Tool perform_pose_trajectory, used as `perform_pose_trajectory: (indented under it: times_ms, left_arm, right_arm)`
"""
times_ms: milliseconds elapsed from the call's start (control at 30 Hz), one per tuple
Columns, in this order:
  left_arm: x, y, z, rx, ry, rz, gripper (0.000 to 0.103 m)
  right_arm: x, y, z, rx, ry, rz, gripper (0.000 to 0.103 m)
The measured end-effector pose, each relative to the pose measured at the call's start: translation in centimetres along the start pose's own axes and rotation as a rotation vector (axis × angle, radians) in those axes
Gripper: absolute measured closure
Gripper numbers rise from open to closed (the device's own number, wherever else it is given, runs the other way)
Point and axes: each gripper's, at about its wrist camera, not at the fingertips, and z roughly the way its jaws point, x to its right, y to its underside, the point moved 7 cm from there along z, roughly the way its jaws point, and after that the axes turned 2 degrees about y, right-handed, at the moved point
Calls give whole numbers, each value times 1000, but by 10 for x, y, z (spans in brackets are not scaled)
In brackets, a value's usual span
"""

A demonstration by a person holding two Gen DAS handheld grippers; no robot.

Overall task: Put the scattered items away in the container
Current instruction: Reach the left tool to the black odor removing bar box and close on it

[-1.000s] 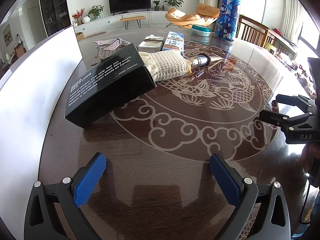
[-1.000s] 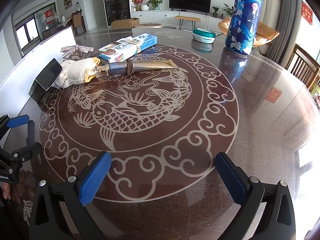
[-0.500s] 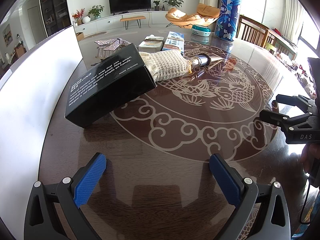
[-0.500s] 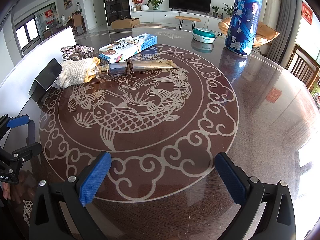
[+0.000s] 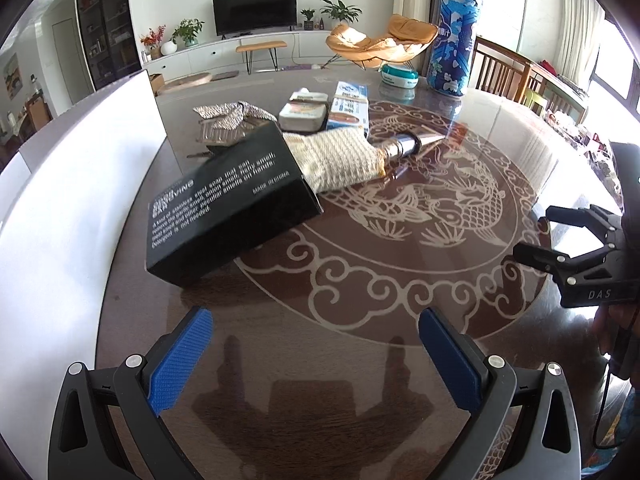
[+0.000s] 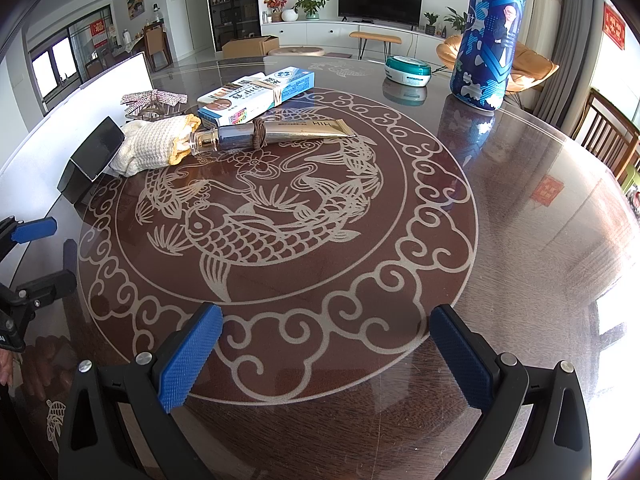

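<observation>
Both blue-padded fingers of the left gripper (image 5: 316, 354) stand wide apart and empty over the dark table (image 5: 360, 360), probably because the black box (image 5: 232, 204) just ahead, beside the white container wall (image 5: 68, 208), looks like the nearest pick. From the right wrist, the right gripper (image 6: 326, 354) is likewise spread and holds nothing, facing the scattered items well beyond it: knitted cloth (image 6: 154, 146), tube (image 6: 272, 132), and banded blue cartons (image 6: 256, 94), likely not yet gathered.
</observation>
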Motion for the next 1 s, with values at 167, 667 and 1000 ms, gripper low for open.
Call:
perform_pose_trajectory:
  times_ms: [167,667,1000]
  left_arm:
    - [-16,-70,-12,114,-86,48,0]
    - [-34,-22,27,-7,-148,-78,0]
    - [-17,15,-48,37,-86,41,0]
  right_arm:
    - [0,0,0,0,0,0,0]
    - [0,1,0,0,0,0,0]
    - [0,0,0,0,0,0,0]
